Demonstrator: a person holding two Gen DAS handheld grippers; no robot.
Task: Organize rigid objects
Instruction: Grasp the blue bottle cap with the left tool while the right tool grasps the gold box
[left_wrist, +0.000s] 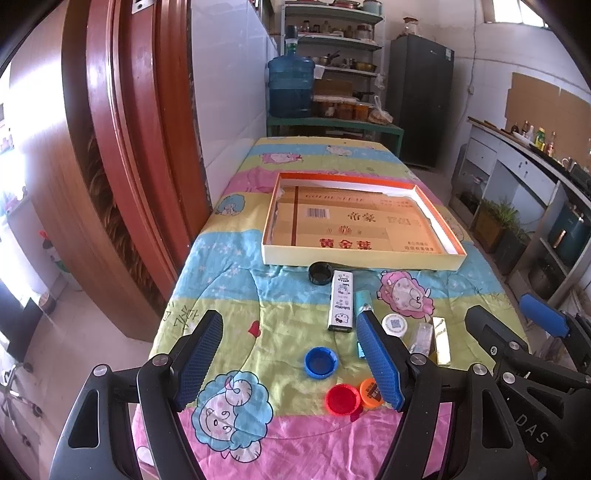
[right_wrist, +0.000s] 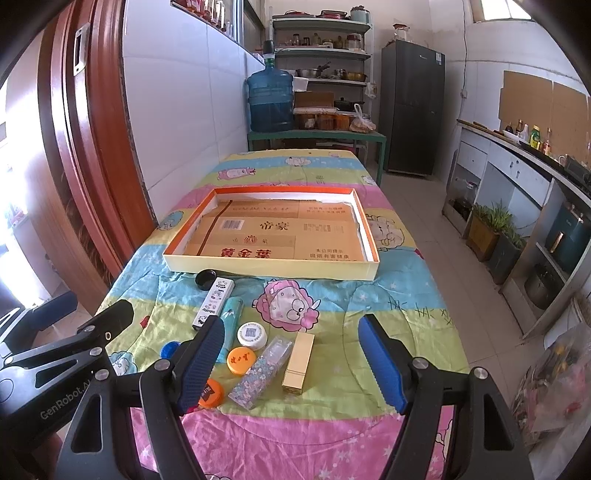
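With both grippers gaping wide and empty, the left gripper (left_wrist: 291, 363) above the blue cap (left_wrist: 320, 362) and the right gripper (right_wrist: 295, 363) over the gold case (right_wrist: 298, 362), I would lower squarely, grip the case's long sides, then carry it to the empty far box lid (right_wrist: 271, 266).

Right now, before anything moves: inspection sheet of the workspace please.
Surface: table under a cartoon quilt.
Job's things: empty tray; black cap, white box, teal lighter, white cap, gold box, glitter box, orange caps, blue cap, red cap, all outside it.
Clutter: nothing seen.
Grippers: left and right open, holding nothing.
Cables: nothing seen.
Surroundings: water jug, shelves, fridge, counter.
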